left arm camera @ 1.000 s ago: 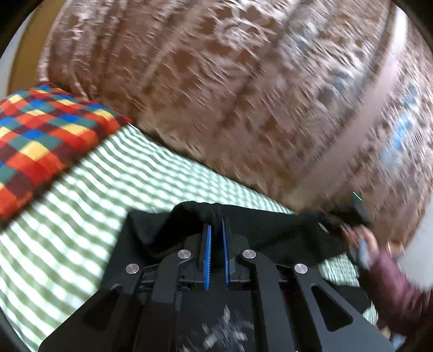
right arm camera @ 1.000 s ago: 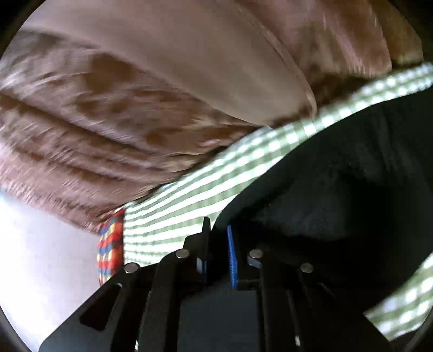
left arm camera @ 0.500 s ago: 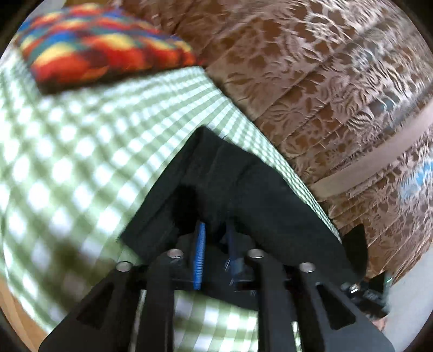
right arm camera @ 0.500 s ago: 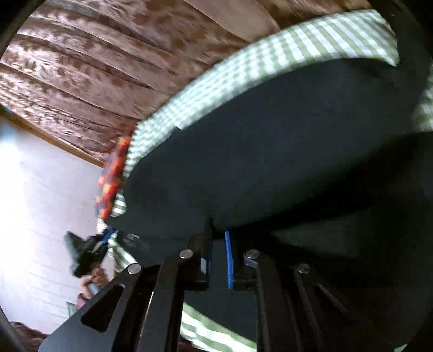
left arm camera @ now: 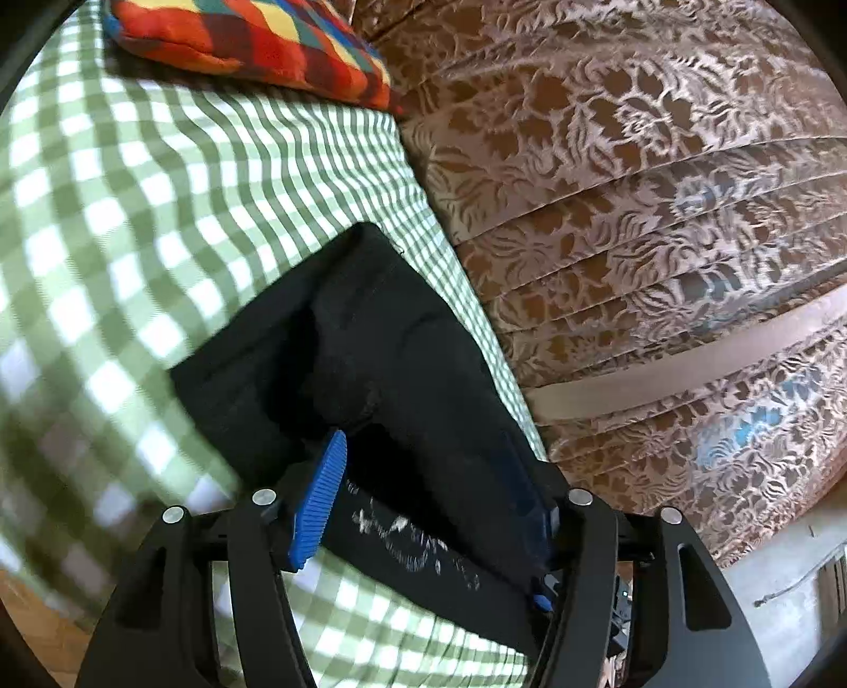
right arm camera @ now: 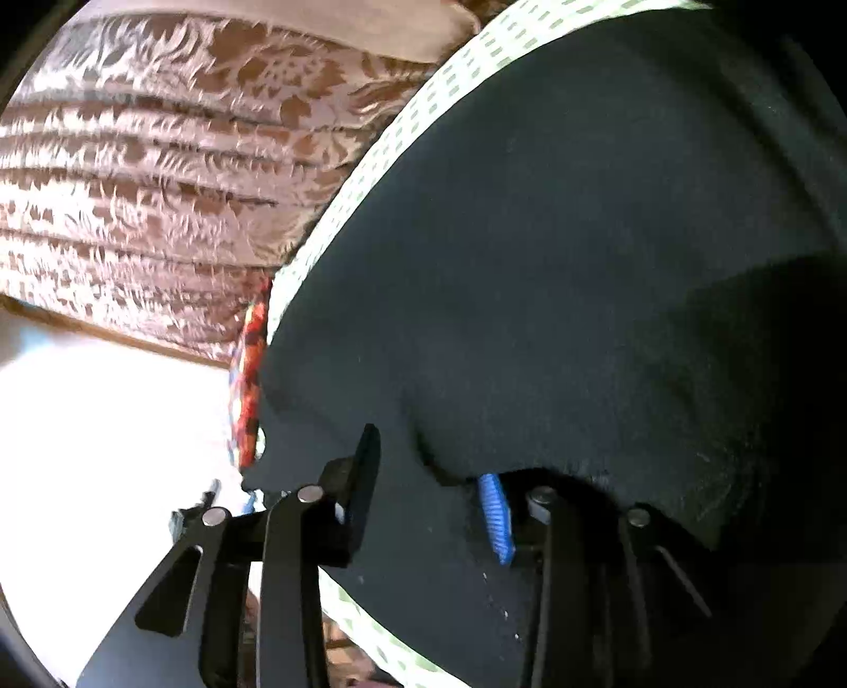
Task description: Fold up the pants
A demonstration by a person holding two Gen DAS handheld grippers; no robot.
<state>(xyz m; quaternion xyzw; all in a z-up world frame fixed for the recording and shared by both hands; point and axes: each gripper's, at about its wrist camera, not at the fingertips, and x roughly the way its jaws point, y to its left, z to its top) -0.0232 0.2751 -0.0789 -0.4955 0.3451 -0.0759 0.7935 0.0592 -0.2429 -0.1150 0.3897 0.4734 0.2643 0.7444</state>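
The black pants [left arm camera: 370,344] lie folded on the green-and-white checked bedsheet [left arm camera: 132,201]. My left gripper [left arm camera: 423,476] is open, its blue-padded fingers [left arm camera: 317,503] spread on either side of the fabric's near edge. In the right wrist view the pants [right arm camera: 556,264] fill most of the frame, lying flat on the sheet [right arm camera: 370,159]. My right gripper [right arm camera: 429,465] is open too, with a fold of cloth bulging between its jaws and partly hiding the right pad.
A red, yellow and blue checked pillow [left arm camera: 254,42] lies at the far end of the bed. A brown floral curtain [left arm camera: 635,211] hangs along the bed's far side. A pale wall [right arm camera: 106,423] shows at left in the right wrist view.
Both grippers have opened and let go of the pants, which have been laid down flat on the sheet. Both cameras have swung lower towards the bed.
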